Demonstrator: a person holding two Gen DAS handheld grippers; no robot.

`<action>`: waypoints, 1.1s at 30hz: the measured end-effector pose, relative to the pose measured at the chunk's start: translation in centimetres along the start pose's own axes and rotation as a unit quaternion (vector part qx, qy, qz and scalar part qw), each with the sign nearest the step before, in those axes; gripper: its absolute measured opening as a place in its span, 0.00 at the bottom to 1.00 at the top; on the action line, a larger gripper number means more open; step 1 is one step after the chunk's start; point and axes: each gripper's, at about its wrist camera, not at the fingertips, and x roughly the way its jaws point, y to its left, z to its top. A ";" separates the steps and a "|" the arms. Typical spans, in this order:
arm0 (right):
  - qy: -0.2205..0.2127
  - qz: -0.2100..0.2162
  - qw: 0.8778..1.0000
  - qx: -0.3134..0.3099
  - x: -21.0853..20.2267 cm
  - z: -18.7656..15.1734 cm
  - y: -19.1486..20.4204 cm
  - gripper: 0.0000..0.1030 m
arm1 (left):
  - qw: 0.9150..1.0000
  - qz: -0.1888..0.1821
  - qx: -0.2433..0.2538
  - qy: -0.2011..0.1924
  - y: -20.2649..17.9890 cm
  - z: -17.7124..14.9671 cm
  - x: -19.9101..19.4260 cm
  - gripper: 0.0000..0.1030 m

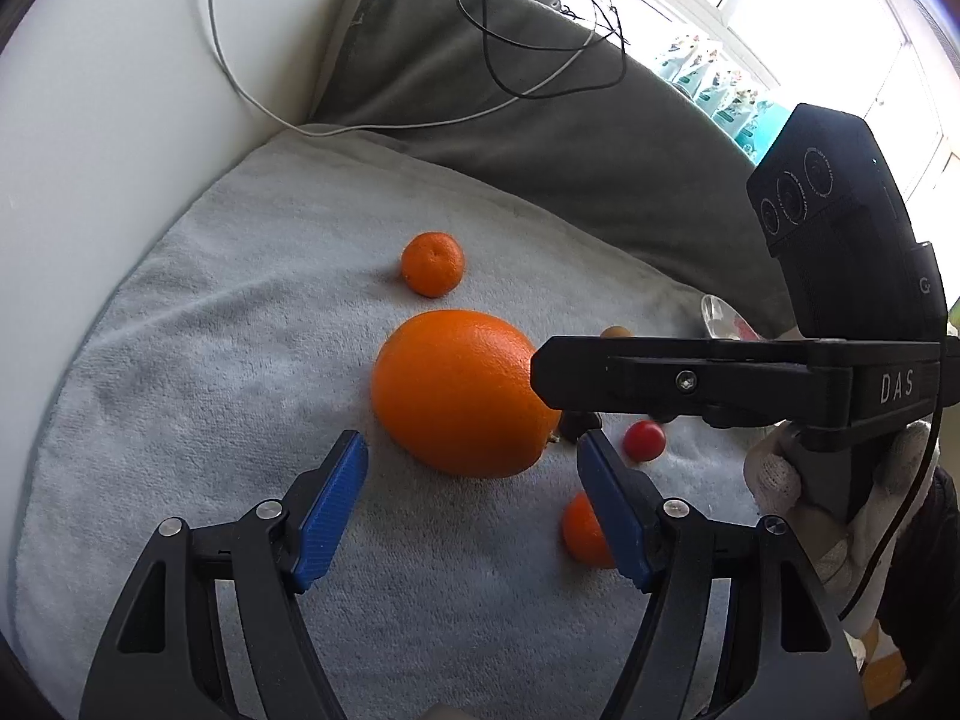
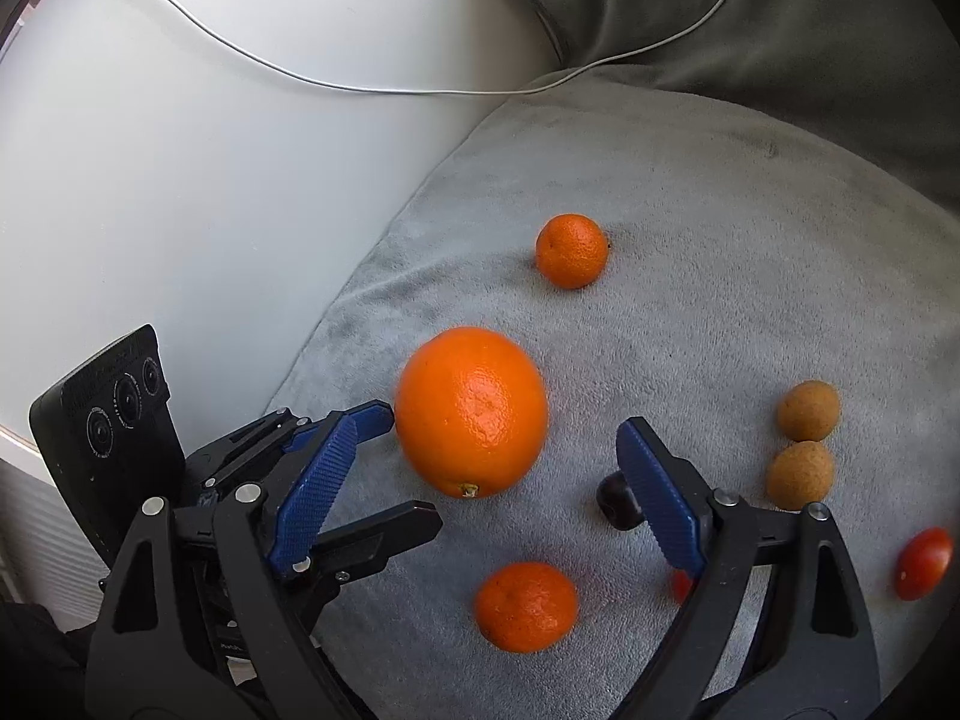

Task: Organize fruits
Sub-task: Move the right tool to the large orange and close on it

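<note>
— Both tongs are spread wide and pinching nothing. The left gripper (image 1: 471, 468) hangs just short of the big orange (image 1: 459, 393), blue pads (image 1: 333, 510) either side of its near end but clear of the skin. The right gripper (image 2: 486, 480) comes in from the other side, likewise gaping around the orange (image 2: 471, 411) without touching, as far as I can tell.

— Where's the orange sitting?

— On the pale grey towel (image 2: 690, 210) spread over the cushion, roughly in the middle of the scatter. A mandarin (image 2: 571, 251) lies well beyond it, a second mandarin (image 2: 526, 606) nearer the person, two brown round fruits (image 2: 807, 411) touching each other off to the side, and a cherry tomato (image 2: 924, 563) at the edge. There's a small dark fruit (image 2: 612, 495) half hidden behind the right tong's finger; I can't say what it is.

— How would it handle, you reckon?

— Heaviest thing there by the look of it, firm, with a thick pebbled rind, so it should bear a decent squeeze. It's round and a bit glossy, though, so it could roll on that soft towel or squirt out if pinched off-centre. I'd take it across the widest part, pads on opposite flanks, not near the stem end that faces the right-hand camera.

— And the little ones?

— Light. The tomato looks the delicate one, thin-skinned and slick; the mandarins probably softer than the orange.
</note>
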 end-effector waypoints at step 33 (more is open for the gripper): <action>0.032 0.029 0.999 0.030 4.1 1.2 -0.5 0.66 | 1.000 -0.011 -0.010 0.007 0.7 0.2 0.9 0.66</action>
